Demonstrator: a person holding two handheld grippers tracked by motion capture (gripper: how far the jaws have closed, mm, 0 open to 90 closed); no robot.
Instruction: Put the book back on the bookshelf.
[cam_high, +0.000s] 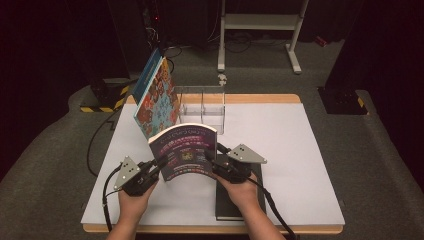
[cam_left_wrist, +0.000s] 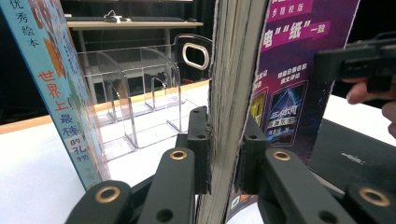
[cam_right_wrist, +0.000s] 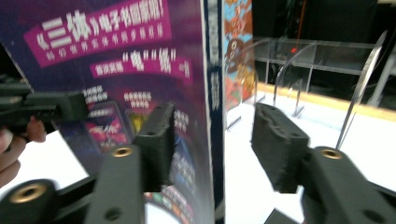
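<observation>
In the high view, the purple book (cam_high: 184, 152) stands upright mid-frame on the table (cam_high: 300, 150), between a leaning colourful book (cam_high: 156, 97), a clear rack (cam_high: 202, 107) and a black book (cam_high: 225, 205). In the left gripper view, the left claw (cam_left_wrist: 223, 140) is clamped on its page edge. In the right gripper view, the right claw (cam_right_wrist: 212, 140) stands apart around the spine, not pressing.

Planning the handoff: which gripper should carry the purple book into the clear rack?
Left. The left gripper is clamped on the purple book at its page edge, nearer the clear rack. The right gripper stands open around the spine, one pad well clear.
</observation>
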